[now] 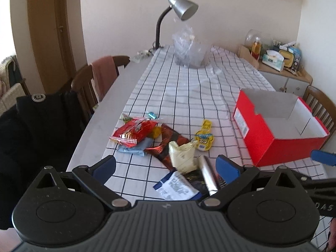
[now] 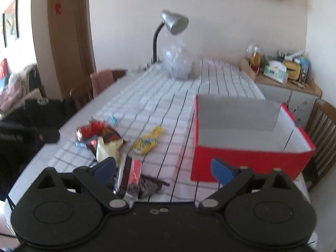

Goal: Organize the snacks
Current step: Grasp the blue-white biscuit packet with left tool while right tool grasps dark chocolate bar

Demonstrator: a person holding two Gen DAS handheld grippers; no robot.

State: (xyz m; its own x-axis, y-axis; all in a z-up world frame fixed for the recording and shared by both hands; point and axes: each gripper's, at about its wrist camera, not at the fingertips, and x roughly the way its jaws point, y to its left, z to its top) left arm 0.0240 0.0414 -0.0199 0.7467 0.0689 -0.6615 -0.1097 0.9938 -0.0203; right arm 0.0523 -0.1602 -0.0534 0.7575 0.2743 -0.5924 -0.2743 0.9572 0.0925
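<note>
A pile of snack packets lies on the checked tablecloth (image 1: 178,88): a red packet (image 1: 134,133), a cream packet (image 1: 182,154), a yellow Minion packet (image 1: 204,139), a white-blue sachet (image 1: 178,187) and a silver stick (image 1: 208,175). An open red box (image 1: 279,130) with nothing inside stands to the right. My left gripper (image 1: 166,167) is open above the near packets. My right gripper (image 2: 163,168) is open, between a dark red packet (image 2: 134,178) and the red box (image 2: 247,140). The Minion packet (image 2: 148,141) lies ahead of it.
A desk lamp (image 1: 180,10) and a crumpled clear plastic bag (image 1: 189,48) stand at the table's far end. Wooden chairs (image 1: 98,77) stand on the left, another (image 2: 321,130) behind the box. A cluttered sideboard (image 1: 279,61) is at the far right.
</note>
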